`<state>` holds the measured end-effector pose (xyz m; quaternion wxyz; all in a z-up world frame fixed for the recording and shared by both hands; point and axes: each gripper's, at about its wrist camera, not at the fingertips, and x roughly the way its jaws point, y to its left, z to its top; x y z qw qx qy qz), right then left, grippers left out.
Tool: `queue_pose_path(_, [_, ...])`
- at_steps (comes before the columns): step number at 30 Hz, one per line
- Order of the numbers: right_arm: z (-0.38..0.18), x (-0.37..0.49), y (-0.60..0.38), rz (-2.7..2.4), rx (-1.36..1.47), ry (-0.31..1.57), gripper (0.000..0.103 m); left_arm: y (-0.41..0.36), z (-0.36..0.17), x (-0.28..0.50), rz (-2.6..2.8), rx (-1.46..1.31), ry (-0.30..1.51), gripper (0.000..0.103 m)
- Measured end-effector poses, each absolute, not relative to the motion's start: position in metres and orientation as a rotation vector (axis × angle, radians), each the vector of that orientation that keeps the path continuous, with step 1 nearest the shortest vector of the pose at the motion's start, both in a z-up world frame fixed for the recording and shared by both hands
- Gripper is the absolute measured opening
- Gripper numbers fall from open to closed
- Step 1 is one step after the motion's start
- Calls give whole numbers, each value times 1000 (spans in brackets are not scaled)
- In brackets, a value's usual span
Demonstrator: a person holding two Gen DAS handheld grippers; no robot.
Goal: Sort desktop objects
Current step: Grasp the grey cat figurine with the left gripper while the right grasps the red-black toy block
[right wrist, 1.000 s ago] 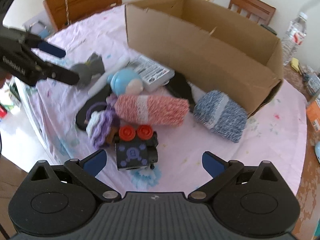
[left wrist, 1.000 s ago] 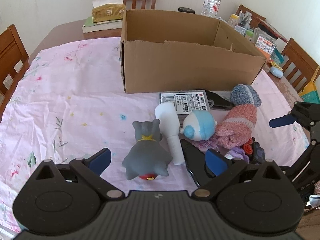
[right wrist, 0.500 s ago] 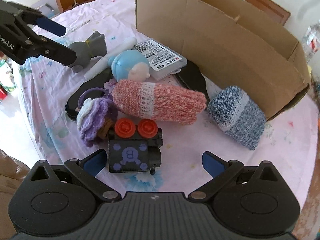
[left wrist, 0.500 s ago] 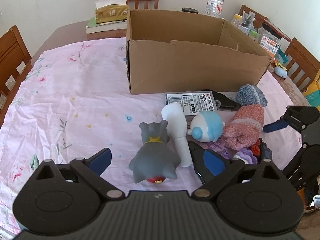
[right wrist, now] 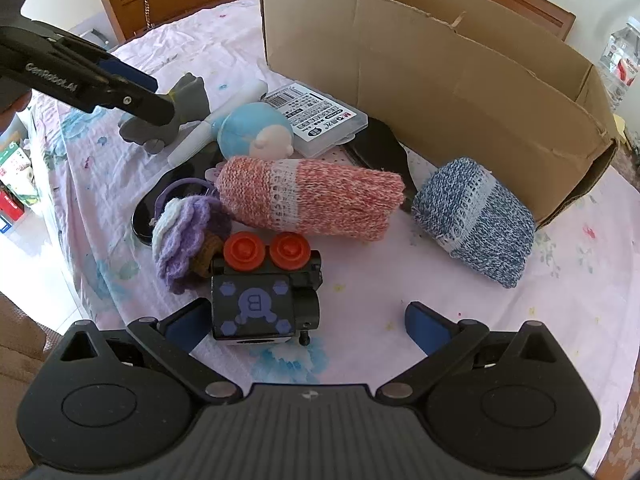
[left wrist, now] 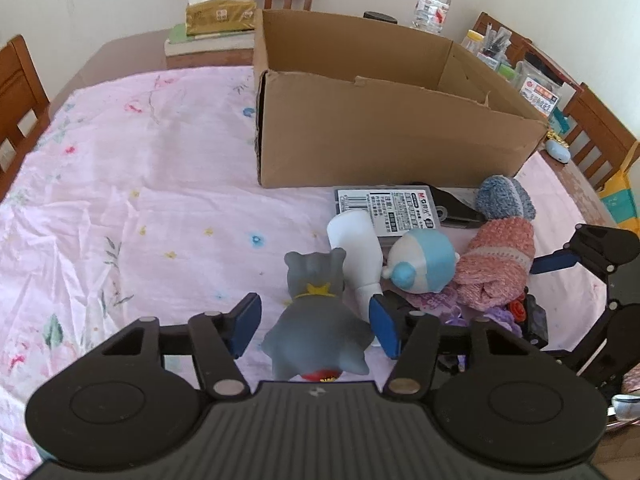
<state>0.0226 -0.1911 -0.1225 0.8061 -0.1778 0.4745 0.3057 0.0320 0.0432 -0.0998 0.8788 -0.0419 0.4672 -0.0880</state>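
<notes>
A grey cat figure (left wrist: 316, 316) lies on the pink cloth, between the open fingers of my left gripper (left wrist: 314, 326); the pads stand just apart from its sides. It also shows in the right wrist view (right wrist: 188, 96). My right gripper (right wrist: 304, 326) is open, and a black toy camera with red knobs (right wrist: 264, 292) sits by its left finger. Around lie a blue-capped doll head (right wrist: 256, 132), a pink knitted roll (right wrist: 312, 196), a blue knitted roll (right wrist: 476, 216), a white tube (left wrist: 358, 252), a labelled plastic case (right wrist: 320, 116) and a purple crocheted flower (right wrist: 188, 228).
An open cardboard box (left wrist: 400, 120) stands behind the pile. A tissue box on books (left wrist: 218, 16) and a water bottle (left wrist: 432, 0) are at the far edge. Wooden chairs ring the table. A flat black object (right wrist: 380, 148) lies under the pile.
My left gripper has moved forward around the grey cat and its fingers have narrowed. My right gripper has moved down and in toward the black toy camera.
</notes>
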Motion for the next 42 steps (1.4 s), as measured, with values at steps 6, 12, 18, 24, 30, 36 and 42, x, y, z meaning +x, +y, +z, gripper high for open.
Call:
queue_pose_path(6, [-117, 23, -187, 650, -396, 1036, 103, 42, -103, 30, -249, -75, 990, 64])
queue_pose_path(12, [-108, 20, -185, 661, -401, 1023, 103, 43, -112, 37, -285, -47, 1016, 64])
queue_pose_path(18, [-103, 17, -183, 663, -414, 1014, 103, 39, -116, 39, -346, 18, 1015, 64])
queue_pose_path(24, [-101, 15, -182, 672, -432, 1000, 101, 40, -116, 40, -367, 17, 1006, 56])
queue_pose_path(30, [-104, 17, -179, 702, -432, 1017, 82, 42, -115, 40, -374, 15, 1007, 54])
queue_pose_path(36, [-109, 23, -174, 737, -424, 1035, 67, 43, -111, 39, -380, 12, 1002, 53])
queue_pose_path(42, [-110, 24, -172, 743, -424, 1038, 59, 44, -105, 38, -382, 5, 994, 53])
